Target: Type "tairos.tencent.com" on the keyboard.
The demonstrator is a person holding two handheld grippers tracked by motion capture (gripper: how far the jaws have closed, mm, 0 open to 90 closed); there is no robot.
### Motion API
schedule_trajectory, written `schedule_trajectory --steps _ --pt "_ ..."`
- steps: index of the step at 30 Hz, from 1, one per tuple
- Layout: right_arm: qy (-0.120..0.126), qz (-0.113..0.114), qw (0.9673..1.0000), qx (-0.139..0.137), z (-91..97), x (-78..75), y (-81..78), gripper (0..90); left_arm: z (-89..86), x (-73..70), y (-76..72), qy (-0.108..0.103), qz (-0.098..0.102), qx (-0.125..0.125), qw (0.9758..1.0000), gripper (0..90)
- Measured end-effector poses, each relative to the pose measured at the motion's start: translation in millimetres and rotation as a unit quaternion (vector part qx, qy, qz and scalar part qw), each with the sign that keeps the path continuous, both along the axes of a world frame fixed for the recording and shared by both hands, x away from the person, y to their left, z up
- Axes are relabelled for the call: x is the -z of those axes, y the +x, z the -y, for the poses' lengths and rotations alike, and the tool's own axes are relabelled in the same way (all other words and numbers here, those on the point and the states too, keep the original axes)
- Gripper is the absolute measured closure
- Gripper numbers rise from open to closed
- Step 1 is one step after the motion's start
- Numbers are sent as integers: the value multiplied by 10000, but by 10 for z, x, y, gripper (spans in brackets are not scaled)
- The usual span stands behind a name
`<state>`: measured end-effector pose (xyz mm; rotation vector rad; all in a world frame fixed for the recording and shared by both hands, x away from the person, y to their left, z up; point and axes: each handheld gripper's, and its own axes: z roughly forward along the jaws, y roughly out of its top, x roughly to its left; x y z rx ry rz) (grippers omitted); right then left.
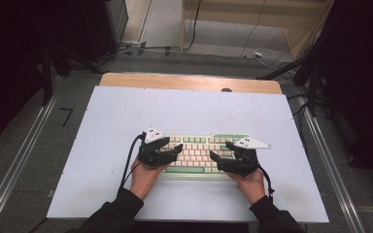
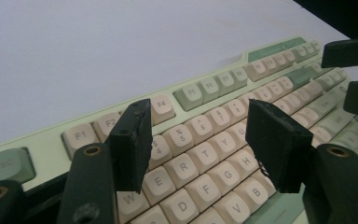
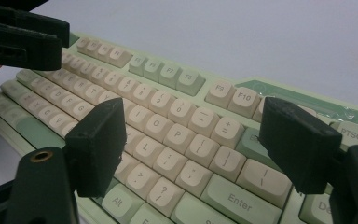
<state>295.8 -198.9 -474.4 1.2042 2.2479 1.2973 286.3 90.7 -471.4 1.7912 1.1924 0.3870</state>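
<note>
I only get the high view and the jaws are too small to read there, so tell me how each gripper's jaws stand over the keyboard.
Observer: Left gripper: jaws open, nothing held; the keyboard's T key shows in the gap.
Operator: Now the right one.
Observer: Right gripper: jaws open too, empty, with the P key in the gap.
Operator: Read me another key near it.
Observer: The Enter key lies low in that gap, nearer the right-hand jaw.

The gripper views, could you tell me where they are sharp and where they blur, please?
Left gripper view: keyboard legends near the left tongs read clearly, the far keys soften. Right gripper view: the keys between the right tongs are crisp, the far rows blur. High view: dark surroundings, evenly lit white mat.
</note>
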Motion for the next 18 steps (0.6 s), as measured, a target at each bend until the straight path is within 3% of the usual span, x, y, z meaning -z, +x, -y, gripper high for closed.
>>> schedule_trajectory --steps 18 --pt "-52 -15 10000 -7 -10 11 1 213 -161 -16 -28 53 41 -216 9997 399"
